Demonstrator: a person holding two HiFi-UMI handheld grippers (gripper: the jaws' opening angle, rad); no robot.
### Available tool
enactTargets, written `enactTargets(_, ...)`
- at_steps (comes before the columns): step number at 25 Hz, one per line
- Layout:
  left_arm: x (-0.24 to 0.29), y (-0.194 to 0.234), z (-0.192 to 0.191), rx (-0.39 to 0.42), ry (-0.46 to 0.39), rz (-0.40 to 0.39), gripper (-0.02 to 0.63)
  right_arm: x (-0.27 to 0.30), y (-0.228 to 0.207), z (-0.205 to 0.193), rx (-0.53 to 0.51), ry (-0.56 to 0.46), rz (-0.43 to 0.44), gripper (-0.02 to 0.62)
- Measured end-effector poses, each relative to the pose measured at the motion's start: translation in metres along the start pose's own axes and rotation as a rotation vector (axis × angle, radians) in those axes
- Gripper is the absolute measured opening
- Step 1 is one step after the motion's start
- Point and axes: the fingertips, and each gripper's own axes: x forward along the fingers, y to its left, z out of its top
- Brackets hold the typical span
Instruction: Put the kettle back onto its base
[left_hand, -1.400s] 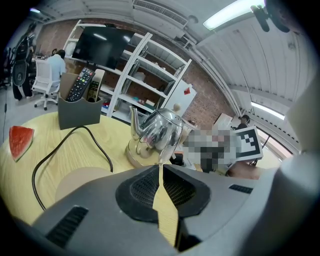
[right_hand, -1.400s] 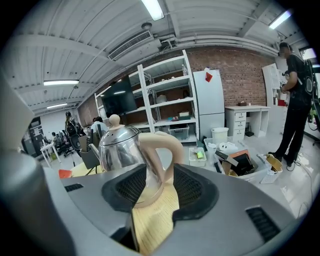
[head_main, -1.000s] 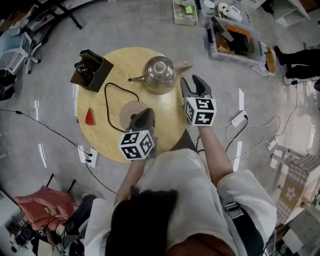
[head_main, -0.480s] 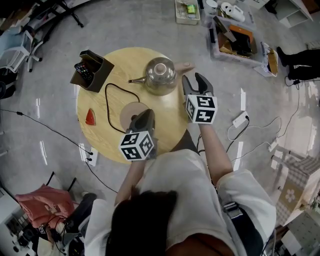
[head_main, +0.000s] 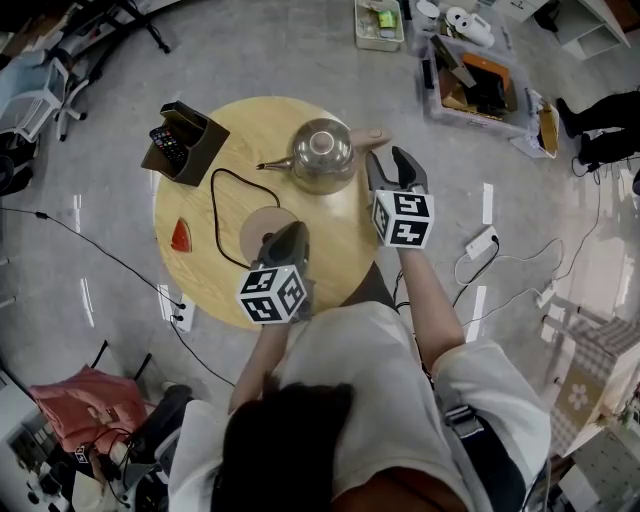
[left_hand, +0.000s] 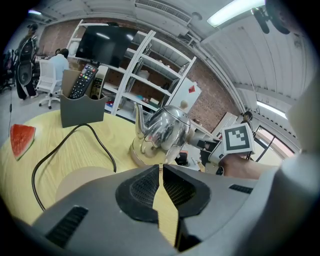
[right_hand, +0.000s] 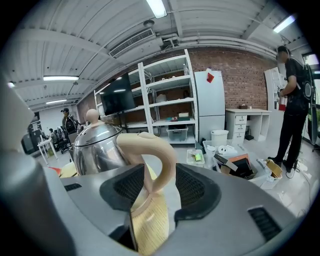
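Right gripper view shows the right gripper (right_hand: 156, 180) with its jaws apart and the kettle's cream loop handle (right_hand: 160, 150) standing between the pads. A gap shows on at least the right side, so nothing is clamped. The jaws have just been opening, which I read as making room to slide around the handle before a grip. The handle is the sensible place to take hold, since the steel body is round and slippery.

The kettle (head_main: 322, 152) sits on the round wooden table (head_main: 335, 238), directly ahead of the right gripper and off to the far right of the left one. Its spout points away from the right gripper, toward the left side of the table. It is not on its base.

The base (head_main: 258, 222), a flat disc, lies just ahead of the left gripper (left_hand: 161, 170), whose jaws are closed down to a thin slit with nothing in them. Hanging there, this gripper may be waiting to steady the base, though it does not touch it as far as I can tell.

The count:
- one kettle
- one base
- one black cord (head_main: 212, 215) looping across the table from the base
- one dark holder (head_main: 185, 140) beyond the left gripper, with what look like two remotes (left_hand: 82, 82) upright in it
- one red wedge (head_main: 180, 235) to the left gripper's left
- two grippers
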Motion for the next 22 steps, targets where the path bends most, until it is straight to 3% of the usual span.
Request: enactTargets(22,0.006,-0.001,0.000,0.009,0.018,0.025,0.046,0.020,-0.011,0.001,-0.024,-0.006,-0.008,0.196)
